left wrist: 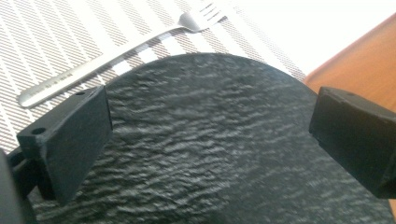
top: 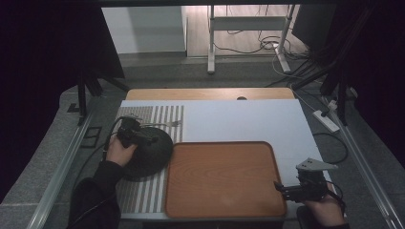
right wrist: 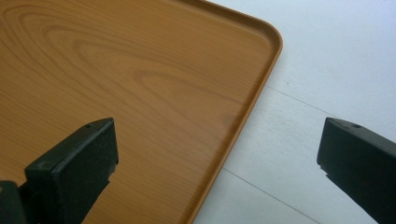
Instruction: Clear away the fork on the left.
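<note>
In the high view, the left gripper [top: 152,140] hovers over the dark slate plate [top: 160,152] at centre left, on the striped placemat [top: 143,193]; the right gripper [top: 278,187] sits at the lower right by the wooden tray [top: 219,205].

In the left gripper view, jaws gape wide above the plate [left wrist: 210,149], gripping nothing; a fork [left wrist: 121,51] lies in the upper left.

In the right gripper view, jaws stand wide, empty, straddling the tray's edge [right wrist: 247,112].

No word, number or brand can be read. The silver metal fork [left wrist: 116,49], at the upper left of the left gripper view, bears a small stamped mark near the end of its handle, too blurred to read.
</note>
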A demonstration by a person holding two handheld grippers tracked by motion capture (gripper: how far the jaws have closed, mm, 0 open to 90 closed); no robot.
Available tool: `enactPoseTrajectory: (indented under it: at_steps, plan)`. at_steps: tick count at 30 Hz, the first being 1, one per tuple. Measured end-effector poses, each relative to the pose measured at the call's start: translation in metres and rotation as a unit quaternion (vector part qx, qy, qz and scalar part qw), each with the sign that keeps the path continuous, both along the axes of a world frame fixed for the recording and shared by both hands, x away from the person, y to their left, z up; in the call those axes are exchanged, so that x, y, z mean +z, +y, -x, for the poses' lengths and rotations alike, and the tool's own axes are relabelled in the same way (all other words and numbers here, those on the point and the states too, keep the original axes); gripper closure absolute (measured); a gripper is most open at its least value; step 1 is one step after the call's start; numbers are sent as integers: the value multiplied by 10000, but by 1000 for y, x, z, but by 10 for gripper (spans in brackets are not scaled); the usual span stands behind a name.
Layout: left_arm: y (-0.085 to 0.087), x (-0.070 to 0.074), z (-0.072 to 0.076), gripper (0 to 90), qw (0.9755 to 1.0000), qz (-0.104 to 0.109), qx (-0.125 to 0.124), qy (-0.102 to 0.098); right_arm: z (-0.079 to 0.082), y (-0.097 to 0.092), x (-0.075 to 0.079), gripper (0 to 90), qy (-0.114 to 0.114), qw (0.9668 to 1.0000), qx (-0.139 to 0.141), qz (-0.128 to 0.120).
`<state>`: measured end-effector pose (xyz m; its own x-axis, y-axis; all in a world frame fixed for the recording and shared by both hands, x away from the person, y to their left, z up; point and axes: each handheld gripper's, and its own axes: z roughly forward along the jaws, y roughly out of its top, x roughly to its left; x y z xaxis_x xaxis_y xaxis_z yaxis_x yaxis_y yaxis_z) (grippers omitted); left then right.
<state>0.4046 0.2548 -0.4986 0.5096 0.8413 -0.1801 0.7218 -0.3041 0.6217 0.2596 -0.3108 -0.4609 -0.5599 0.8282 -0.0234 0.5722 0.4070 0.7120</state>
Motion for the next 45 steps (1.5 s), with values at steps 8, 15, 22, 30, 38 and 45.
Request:
enactPoseTrajectory:
  at_steps: [8, 15, 22, 30, 38, 45]
  plan:
    - [4, -1, -13, 11, 9998, -38, 182, 56, 0, 0, 0, 0, 5, 10000, -2, 0]
    - [9, -3, -23, 11, 9997, -28, 217, 111, 0, 0, 0, 0, 6, 10000, -1, -1]
    - [10, -7, -35, 10, 9995, -110, 241, 193, 0, 0, 0, 0, 19, 10000, -4, -7]
    - [11, -8, -46, 69, 9990, -155, 331, 249, 0, 0, 0, 0, 25, 10000, 6, -8]
    - [18, -8, -58, 381, 9981, -131, 394, 460, -1, 0, 0, 0, 39, 10000, 13, -13]
    - [25, -9, -69, 638, 9973, -152, 516, 496, -1, 0, 0, 0, 50, 10000, 27, -23]
